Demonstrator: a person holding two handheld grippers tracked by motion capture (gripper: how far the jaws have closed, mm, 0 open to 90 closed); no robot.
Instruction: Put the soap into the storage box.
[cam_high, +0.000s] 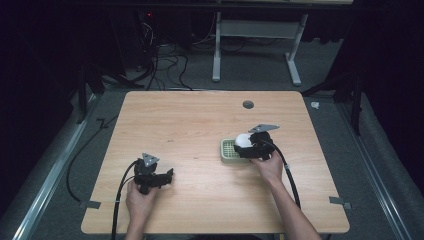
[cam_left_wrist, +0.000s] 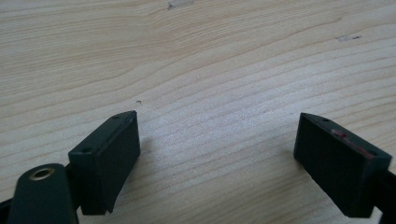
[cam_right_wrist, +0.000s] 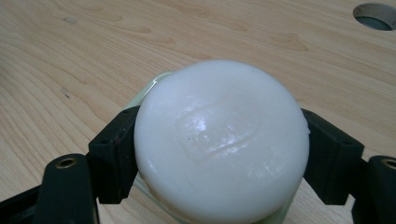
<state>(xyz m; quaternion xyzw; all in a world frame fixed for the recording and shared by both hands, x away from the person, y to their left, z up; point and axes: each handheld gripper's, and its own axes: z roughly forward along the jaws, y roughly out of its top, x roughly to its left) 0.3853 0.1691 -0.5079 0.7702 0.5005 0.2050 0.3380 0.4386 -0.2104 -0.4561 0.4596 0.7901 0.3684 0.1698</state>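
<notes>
A round white bar of soap (cam_right_wrist: 223, 140) is clamped between the two black jaws of my right gripper (cam_right_wrist: 219, 154). In the high view the soap (cam_high: 243, 140) hangs over the right end of a pale green slatted soap dish (cam_high: 229, 150), with the right gripper (cam_high: 250, 145) shut on it; I cannot tell whether the soap touches the dish. My left gripper (cam_high: 167, 177) rests at the front left of the wooden table (cam_high: 200, 120). Its jaws stand wide apart over bare wood, and the left gripper (cam_left_wrist: 217, 154) holds nothing.
A round grey cable hole (cam_high: 248, 104) lies near the table's far edge, also seen as the hole (cam_right_wrist: 376, 16) at the top right of the right gripper view. Tape tabs (cam_high: 340, 201) mark the front corners. Cables trail from both grippers toward the front edge.
</notes>
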